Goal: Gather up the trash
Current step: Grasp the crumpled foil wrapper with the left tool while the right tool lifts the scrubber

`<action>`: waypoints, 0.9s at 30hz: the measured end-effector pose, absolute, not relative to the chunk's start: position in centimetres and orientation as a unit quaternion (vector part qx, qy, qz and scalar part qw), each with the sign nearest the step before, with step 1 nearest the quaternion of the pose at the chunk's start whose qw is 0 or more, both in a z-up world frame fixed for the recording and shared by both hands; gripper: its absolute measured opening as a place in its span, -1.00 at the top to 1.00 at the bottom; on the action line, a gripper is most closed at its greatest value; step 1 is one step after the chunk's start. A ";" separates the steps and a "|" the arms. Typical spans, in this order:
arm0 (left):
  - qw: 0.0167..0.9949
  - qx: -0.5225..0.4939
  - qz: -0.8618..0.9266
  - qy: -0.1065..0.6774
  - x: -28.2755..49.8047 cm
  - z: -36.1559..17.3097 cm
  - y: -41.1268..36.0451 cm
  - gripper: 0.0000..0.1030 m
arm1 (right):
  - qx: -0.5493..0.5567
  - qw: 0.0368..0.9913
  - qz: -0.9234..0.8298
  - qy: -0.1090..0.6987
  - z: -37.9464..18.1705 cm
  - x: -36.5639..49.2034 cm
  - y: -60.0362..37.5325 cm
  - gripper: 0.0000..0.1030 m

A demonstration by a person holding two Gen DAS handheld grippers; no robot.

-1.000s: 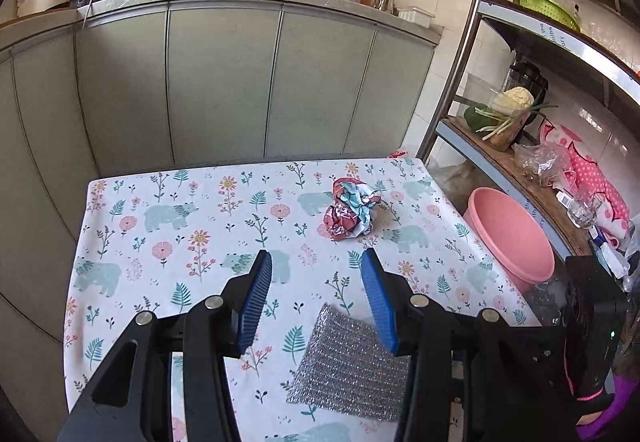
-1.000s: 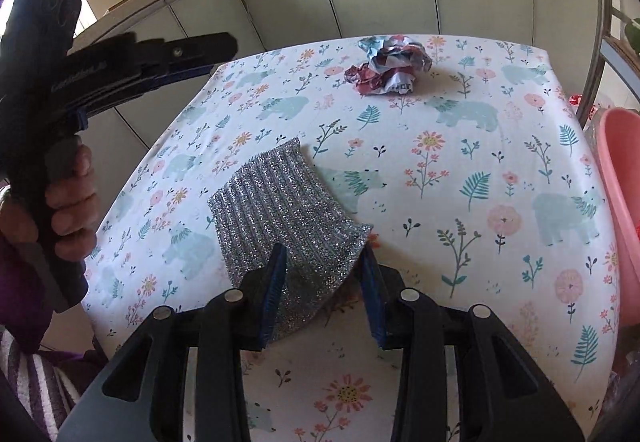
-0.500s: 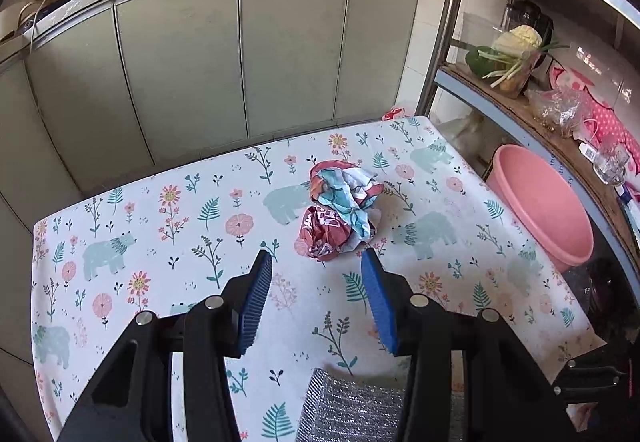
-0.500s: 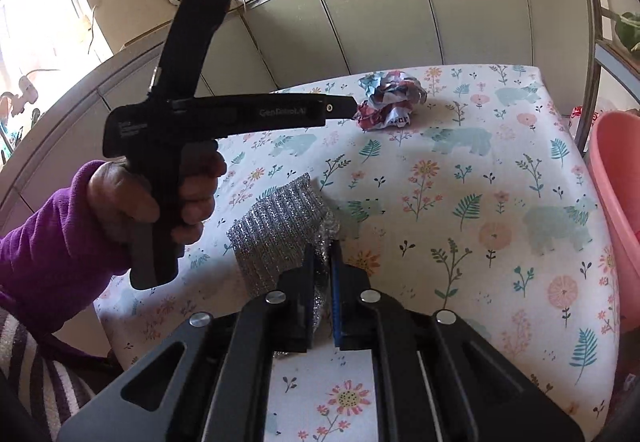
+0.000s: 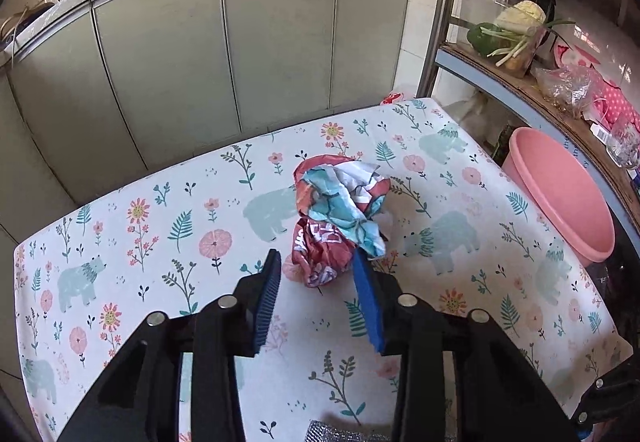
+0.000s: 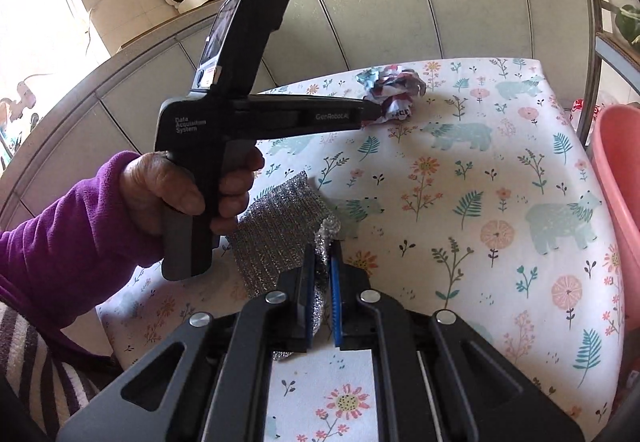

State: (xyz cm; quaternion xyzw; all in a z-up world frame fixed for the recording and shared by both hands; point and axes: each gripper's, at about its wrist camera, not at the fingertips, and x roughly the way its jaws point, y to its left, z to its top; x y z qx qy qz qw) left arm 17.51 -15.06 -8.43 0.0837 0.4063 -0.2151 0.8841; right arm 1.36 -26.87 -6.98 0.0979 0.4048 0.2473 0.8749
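Note:
A crumpled red, blue and white wrapper (image 5: 336, 209) lies near the far edge of the floral tablecloth (image 5: 120, 242). My left gripper (image 5: 316, 262) has reached it and its jaws are closing. The wrapper's lower red part sits between the blue pads (image 5: 370, 302), with a gap still showing on the left side. In the right wrist view the wrapper (image 6: 394, 93) shows at the tip of the left gripper (image 6: 364, 115), held by a hand in a purple sleeve. My right gripper (image 6: 322, 254) is shut on a bunched corner of a silver scouring cloth (image 6: 276, 230) at the near edge.
A pink basin (image 5: 560, 201) stands below the table's right edge. Beside it, a metal shelf (image 5: 500, 69) holds vegetables and bags. Grey cabinet doors (image 5: 240, 41) close off the far side, with pans on the counter above.
The left gripper moved forward and down to the wrapper, and its jaws narrowed around it. The right gripper shut on the silver cloth and bunched its corner up.

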 end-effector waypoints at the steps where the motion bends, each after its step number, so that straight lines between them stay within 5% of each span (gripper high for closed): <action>1: 0.885 0.082 -0.214 0.405 17.5 -8.4 -15.0 0.48 | 0.098 0.875 0.247 0.405 -7.0 1.4 -26.9 0.86; 27: 0.937 -0.008 -0.152 0.315 4.5 -0.2 -6.0 0.56 | 0.100 0.918 0.195 0.330 -1.3 -1.4 -30.6 0.87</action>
